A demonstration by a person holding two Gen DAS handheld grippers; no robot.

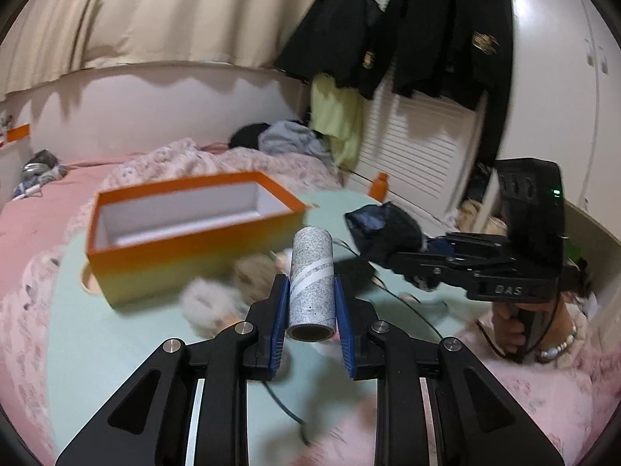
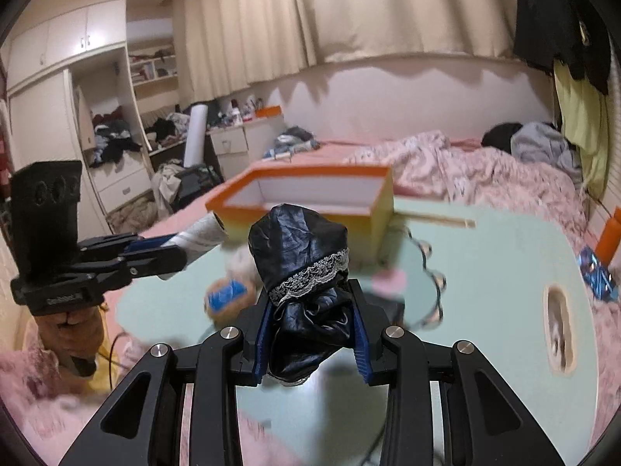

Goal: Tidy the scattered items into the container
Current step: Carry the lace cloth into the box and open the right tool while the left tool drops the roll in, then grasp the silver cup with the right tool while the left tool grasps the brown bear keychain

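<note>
My left gripper [image 1: 311, 293] is shut on a grey speckled roll [image 1: 312, 268] with a cardboard core, held above the pale green tray table [image 1: 116, 334]. The orange box [image 1: 186, 225] with a white inside stands open ahead and to the left. My right gripper [image 2: 310, 310] is shut on a bunched black satin cloth with lace trim [image 2: 299, 256], lifted over the tray table [image 2: 485, 272]. The orange box [image 2: 306, 198] lies just beyond it. Each gripper shows in the other's view: the right gripper [image 1: 392, 244] with its cloth, the left gripper [image 2: 170, 250] with the roll [image 2: 202, 233].
Fluffy beige items [image 1: 217, 295] and a black cable [image 1: 388, 291] lie on the tray. A blue object [image 2: 597, 275] and an orange bottle [image 2: 611, 237] sit at the tray's right edge. A pink quilted bed [image 2: 465, 163] surrounds the tray; dark jackets [image 1: 427, 31] hang at right.
</note>
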